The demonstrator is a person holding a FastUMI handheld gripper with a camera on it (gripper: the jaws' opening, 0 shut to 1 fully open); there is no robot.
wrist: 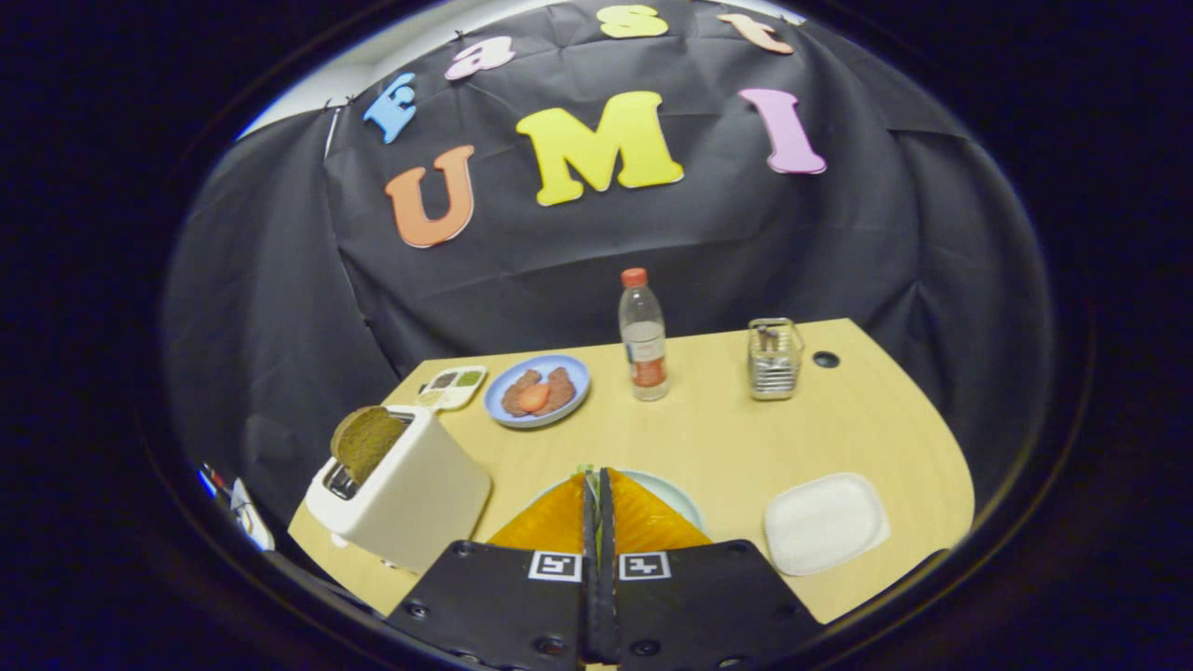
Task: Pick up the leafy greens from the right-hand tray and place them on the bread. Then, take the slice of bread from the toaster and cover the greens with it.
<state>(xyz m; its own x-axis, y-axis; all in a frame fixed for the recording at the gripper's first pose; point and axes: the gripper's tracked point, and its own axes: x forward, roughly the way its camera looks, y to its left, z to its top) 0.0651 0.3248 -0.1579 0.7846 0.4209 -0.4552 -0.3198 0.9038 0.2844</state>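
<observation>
in the gripper view we see the gripper with its fingers pressed together over a pale plate; a bit of leafy greens peeks at the tips, but we cannot tell if it is gripped. the right-hand tray lies beside. the bread slice stands in the toaster.

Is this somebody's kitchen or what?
More likely a staged booth than a kitchen: black cloth wall, pale wooden table with a white toaster and clear plastic bottle. The tool looks shut.
</observation>
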